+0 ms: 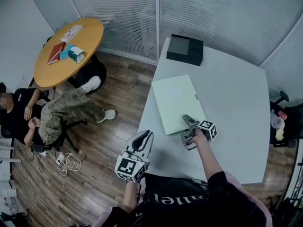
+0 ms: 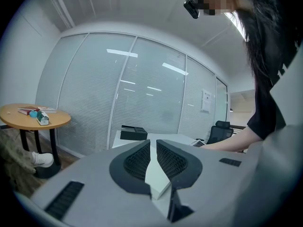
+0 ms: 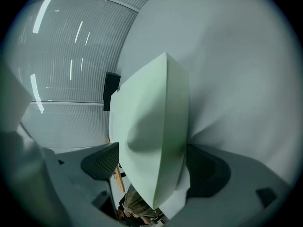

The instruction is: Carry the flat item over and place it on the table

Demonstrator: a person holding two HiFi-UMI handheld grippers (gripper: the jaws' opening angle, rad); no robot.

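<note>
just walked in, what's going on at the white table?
A person is working two handheld tools at a white table. The right tool sits at the near edge of a flat pale green item that lies on the table. Its jaws stand wide with the item's edge between them, unclamped, so the placing looks done. The left tool is held by the table's near left edge, jaws together and empty. A black box sits at the far end.

The flat item [image 1: 177, 103] looks smooth and matt. The white table [image 1: 236, 103] is smooth too. The floor [image 1: 118, 93] is wood boards, a bit shiny.
</note>
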